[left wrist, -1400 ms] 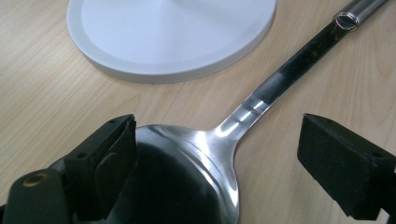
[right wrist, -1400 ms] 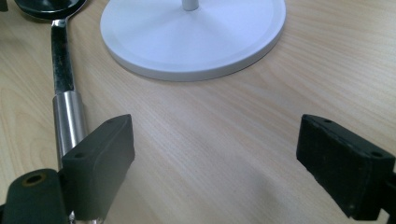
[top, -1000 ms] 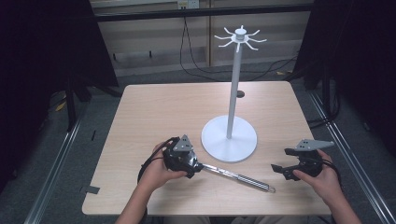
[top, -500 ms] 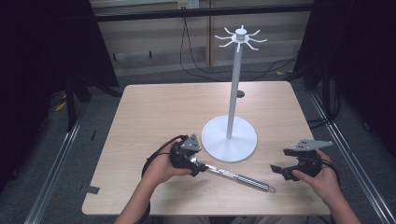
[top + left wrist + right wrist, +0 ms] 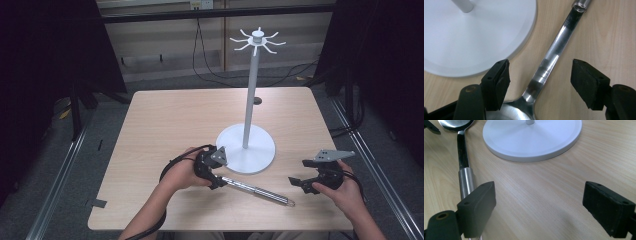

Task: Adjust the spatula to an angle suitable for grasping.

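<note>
A long steel spoon [image 5: 257, 190] lies flat near the table's front edge, its bowl under my left gripper [image 5: 216, 181]. In the left gripper view my left gripper [image 5: 540, 75] straddles the spoon's neck [image 5: 549, 62]. Its jaws have just been closing, and the pads stand clear of the metal on both sides. My right gripper [image 5: 296, 182] rests at the front right, past the handle's end. It [image 5: 539, 202] stands wide open with bare wood between the pads, and the spoon's handle [image 5: 465, 177] runs by its left jaw.
A white stand rises from a round base [image 5: 260, 150] just behind the spoon, with a thin pole [image 5: 250, 100] and a ring of hooks [image 5: 257, 40] on top. The base [image 5: 474, 37] lies close to my left jaw. A small dark disc [image 5: 257, 100] sits at the table's back.
My left hand has slid a little to the right along the table, toward the stand's base. The right hand and the spoon have kept still.
</note>
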Available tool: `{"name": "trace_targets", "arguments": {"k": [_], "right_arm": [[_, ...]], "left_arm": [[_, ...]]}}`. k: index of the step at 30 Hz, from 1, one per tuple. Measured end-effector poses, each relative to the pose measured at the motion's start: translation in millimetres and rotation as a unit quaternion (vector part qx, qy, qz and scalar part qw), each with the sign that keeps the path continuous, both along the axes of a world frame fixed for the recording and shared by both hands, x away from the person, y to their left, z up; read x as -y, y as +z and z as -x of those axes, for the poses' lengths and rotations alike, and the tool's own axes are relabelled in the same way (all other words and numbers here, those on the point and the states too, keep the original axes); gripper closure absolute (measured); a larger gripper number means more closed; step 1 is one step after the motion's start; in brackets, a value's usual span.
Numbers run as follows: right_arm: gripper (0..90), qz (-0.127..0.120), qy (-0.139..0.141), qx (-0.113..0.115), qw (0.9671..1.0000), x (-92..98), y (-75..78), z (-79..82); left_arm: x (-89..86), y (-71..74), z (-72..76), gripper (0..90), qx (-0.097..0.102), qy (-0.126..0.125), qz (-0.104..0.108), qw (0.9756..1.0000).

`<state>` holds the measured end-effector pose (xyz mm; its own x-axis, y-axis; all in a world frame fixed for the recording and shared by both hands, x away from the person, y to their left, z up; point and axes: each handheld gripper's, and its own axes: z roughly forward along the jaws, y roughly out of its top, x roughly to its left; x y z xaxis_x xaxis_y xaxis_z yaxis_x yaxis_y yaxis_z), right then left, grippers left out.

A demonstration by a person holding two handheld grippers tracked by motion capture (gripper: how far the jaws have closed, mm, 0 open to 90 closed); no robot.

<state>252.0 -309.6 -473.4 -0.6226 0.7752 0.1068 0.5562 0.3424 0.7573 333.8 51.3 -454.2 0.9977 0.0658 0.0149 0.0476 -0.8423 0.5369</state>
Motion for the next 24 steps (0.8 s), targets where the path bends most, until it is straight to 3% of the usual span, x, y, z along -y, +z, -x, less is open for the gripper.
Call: {"name": "trace_targets", "arguments": {"k": [7, 9, 17, 21, 24], "right_arm": [[10.7, 0.000, 0.000, 0.000, 1.0000, 0.2, -0.4, -0.2], [10.7, 0.000, 0.001, -0.001, 1.0000, -0.3, -0.7, -0.3], [10.7, 0.000, 0.003, -0.001, 1.0000, -0.5, -1.0, -0.5], [10.7, 0.000, 0.003, -0.001, 1.0000, -0.6, -1.1, -0.5], [10.7, -0.001, 0.003, -0.002, 1.0000, -1.0, -1.0, -0.4]], "left_arm": [[7.8, -4.4, -1.8, 34.4, -0.006, -0.016, -0.016, 0.9997], [10.6, -6.6, -3.0, 36.5, -0.003, -0.034, -0.038, 0.9987], [13.8, -13.1, -4.5, 43.8, -0.015, -0.048, -0.039, 0.9979], [15.3, -14.8, -5.8, 46.3, -0.026, -0.039, -0.039, 0.9981], [15.9, -13.8, -8.4, 52.0, -0.028, -0.048, -0.053, 0.9970]]}}
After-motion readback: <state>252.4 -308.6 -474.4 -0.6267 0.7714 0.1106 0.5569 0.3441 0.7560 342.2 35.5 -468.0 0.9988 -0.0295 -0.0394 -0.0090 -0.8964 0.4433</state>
